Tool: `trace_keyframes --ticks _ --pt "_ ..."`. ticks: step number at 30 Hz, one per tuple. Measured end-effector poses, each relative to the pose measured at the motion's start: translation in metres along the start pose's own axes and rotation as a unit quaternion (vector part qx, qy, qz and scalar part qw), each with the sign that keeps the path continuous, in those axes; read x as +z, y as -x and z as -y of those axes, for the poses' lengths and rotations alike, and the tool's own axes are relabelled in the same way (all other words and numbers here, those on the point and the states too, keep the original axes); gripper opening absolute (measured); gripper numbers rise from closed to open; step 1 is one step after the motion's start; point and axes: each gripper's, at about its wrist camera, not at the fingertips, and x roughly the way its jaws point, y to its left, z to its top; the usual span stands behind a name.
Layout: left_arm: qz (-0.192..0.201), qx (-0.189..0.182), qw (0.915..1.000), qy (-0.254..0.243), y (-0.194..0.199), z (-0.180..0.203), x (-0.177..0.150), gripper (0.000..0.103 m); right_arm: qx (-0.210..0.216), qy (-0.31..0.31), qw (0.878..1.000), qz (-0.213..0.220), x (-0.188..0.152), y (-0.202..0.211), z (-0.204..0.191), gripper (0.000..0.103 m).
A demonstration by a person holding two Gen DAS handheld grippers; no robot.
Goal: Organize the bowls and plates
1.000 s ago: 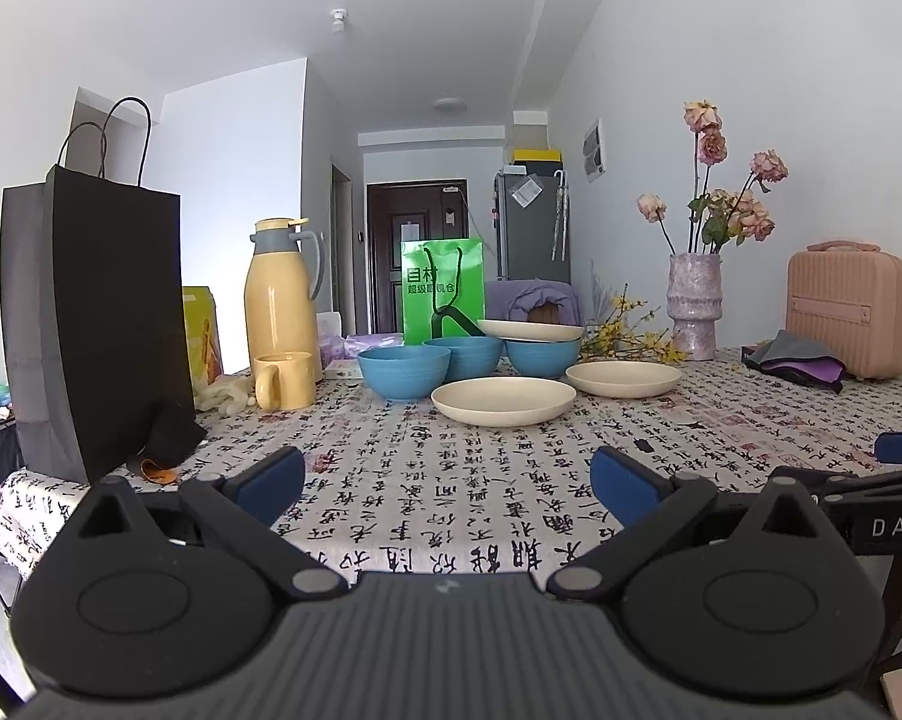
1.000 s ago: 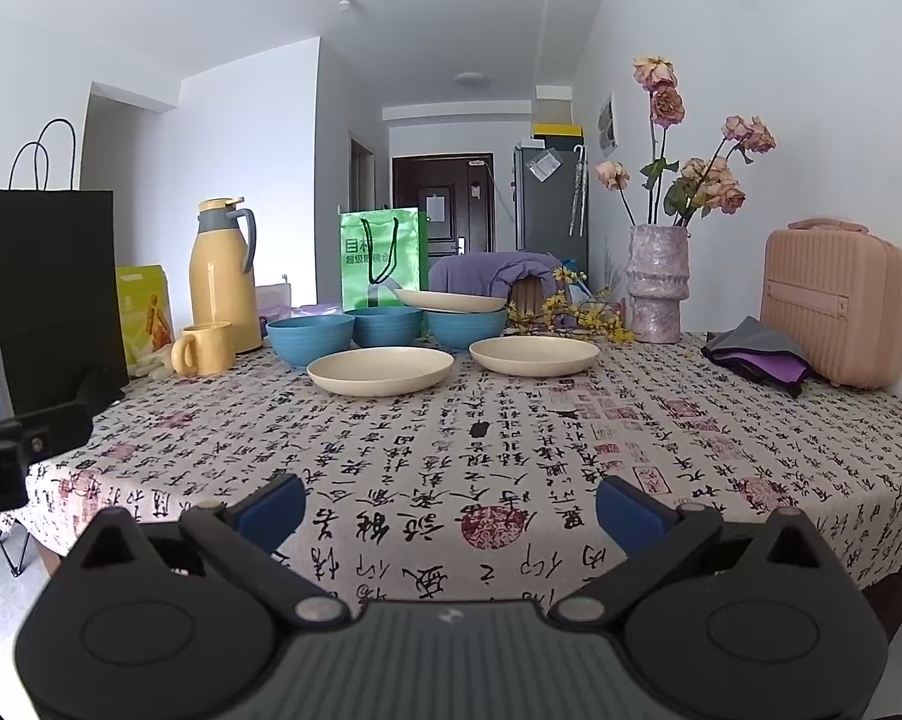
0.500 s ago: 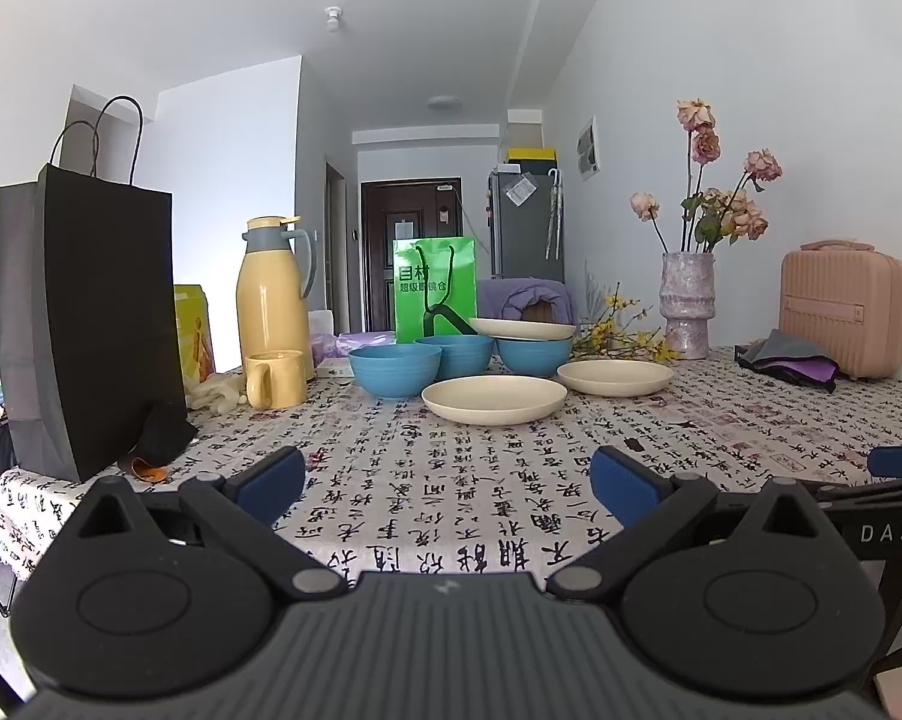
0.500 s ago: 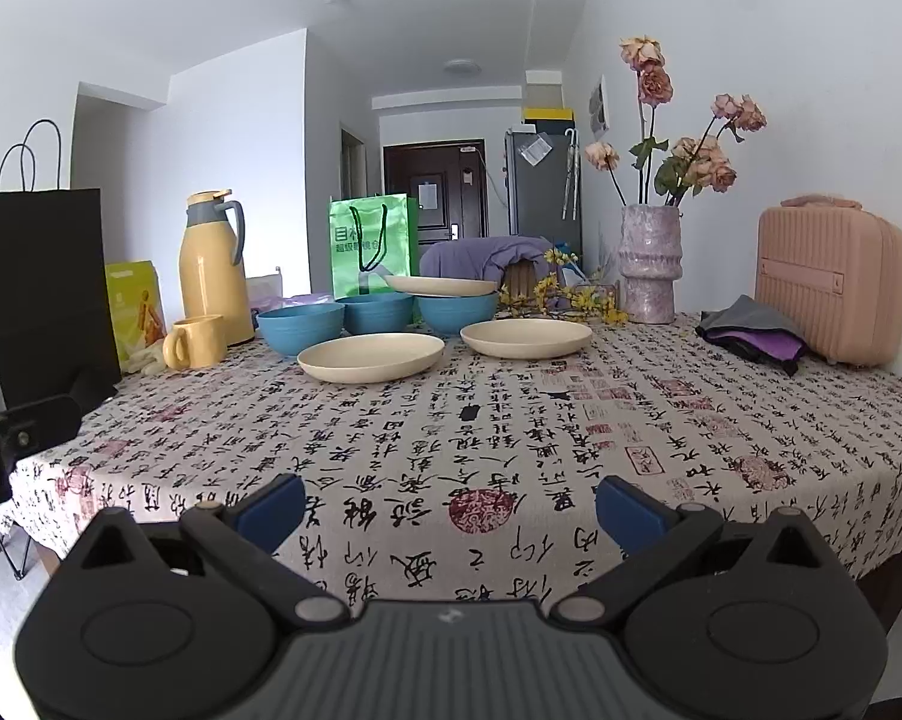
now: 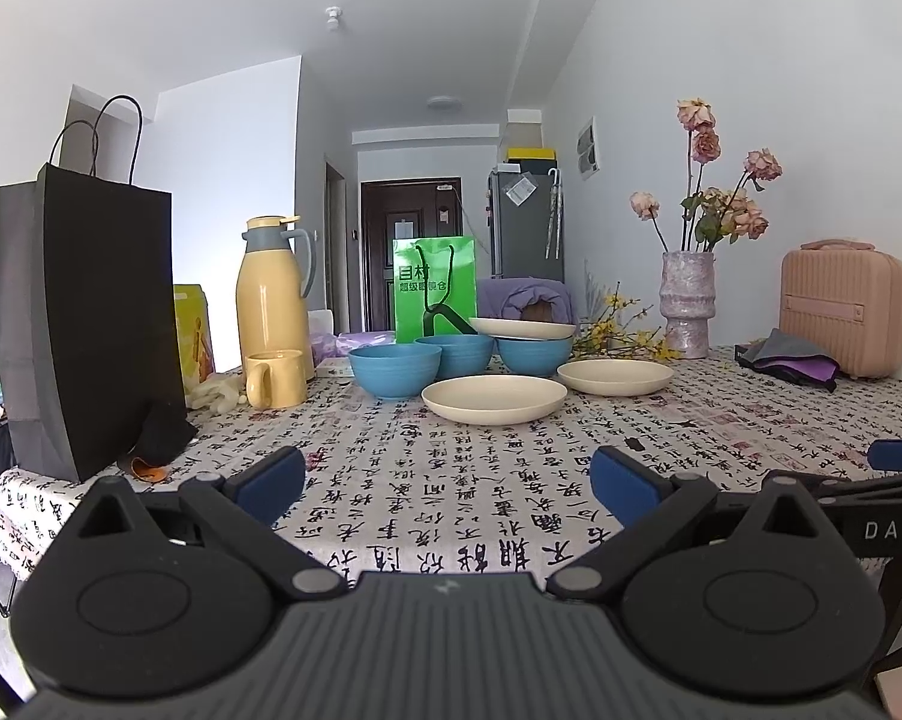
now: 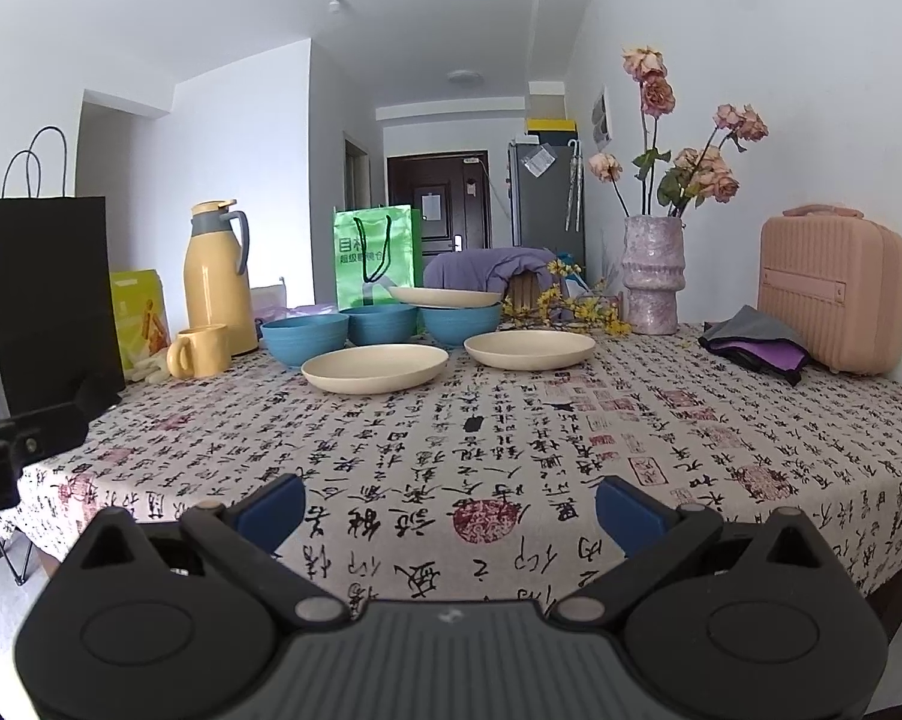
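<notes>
Both views are sitting a little nearer the dishes than a second ago, and nothing on the table (image 6: pixel 631 432) is shifting. Left tongs (image 5: pixel 448 483) are hovering over the near edge of the table with their blue tips spread wide and nothing between them; right tongs (image 6: pixel 451 507) are doing the same, wide and empty, and are showing as a dark bar at the right border of the left view. Taking the near plate (image 5: pixel 493 399) as the landmark, it is lying flat on the patterned cloth, well beyond both tongs. A second plate (image 5: pixel 615 376) is lying just to its right and slightly farther back, apart from it. Three blue bowls are standing in a row right behind it: the left bowl (image 5: pixel 394 370), the middle bowl (image 5: pixel 454 354) and the right bowl (image 5: pixel 535 354), which is carrying a third plate (image 5: pixel 522 327) on its rim. Left of the near plate a yellow mug (image 5: pixel 276 378) is standing in front of a yellow flask (image 5: pixel 273 288), with a black paper bag (image 5: pixel 85 324) farther left. Behind the bowls a green bag (image 5: pixel 434 288) is standing upright. Far to the right of the near plate a vase (image 5: pixel 685 303) of dried roses and a pink case (image 5: pixel 841 312) are standing by the wall.
</notes>
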Motion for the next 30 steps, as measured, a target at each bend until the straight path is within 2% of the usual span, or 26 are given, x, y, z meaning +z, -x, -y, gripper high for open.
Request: trace_keyframes --ticks 30 --pt "-0.009 0.009 0.9999 0.002 -0.0043 -0.0016 -0.0004 0.103 0.008 0.007 1.000 0.010 0.0021 -0.0004 -0.0017 0.103"
